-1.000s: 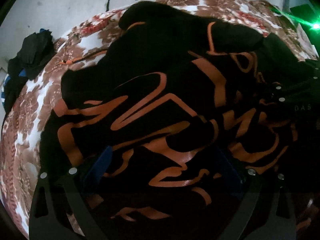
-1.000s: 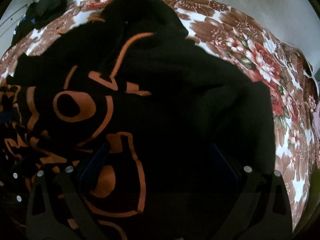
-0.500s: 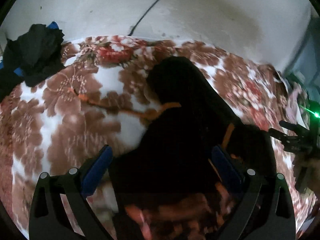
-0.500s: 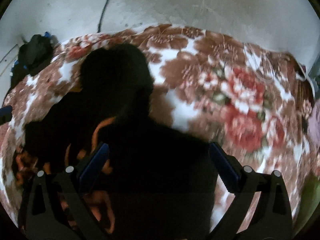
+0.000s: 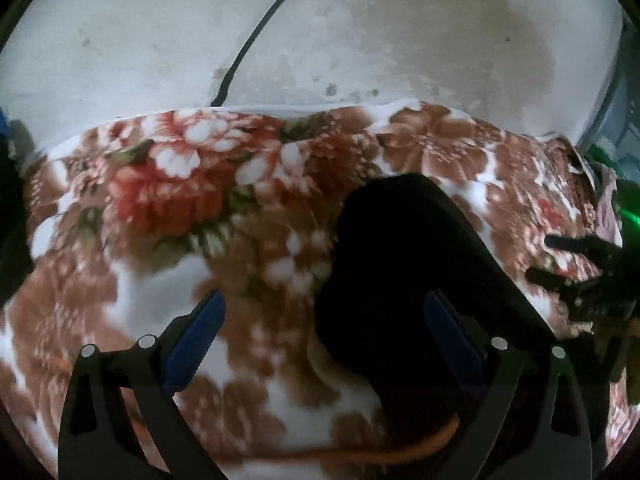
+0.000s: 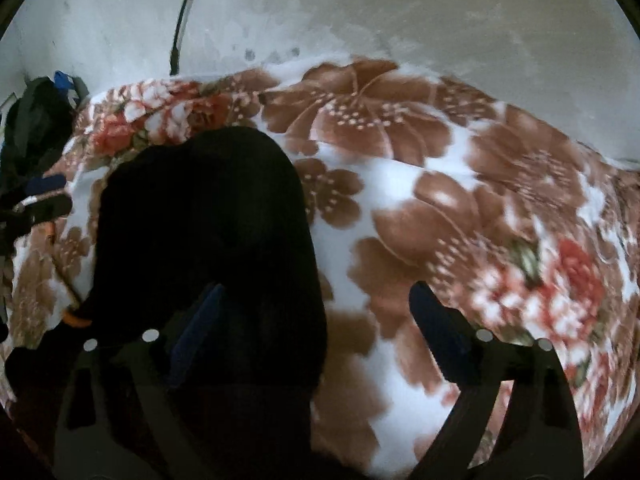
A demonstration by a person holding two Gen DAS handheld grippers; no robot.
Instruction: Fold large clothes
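From my left gripper I see its jaws spread wide and closing, blue pads apart, nothing pinched between them; the black garment lies on the floral blanket from about two o'clock down to five o'clock of this view, its dark end reaching in beside the right-hand pad, an orange drawstring trailing at six o'clock; the right gripper shows at three o'clock. My right gripper is likewise wide and closing, gripping nothing; here the garment fills nine to seven o'clock, under the left pad; a dark heap of clothes sits at ten o'clock by the wall.
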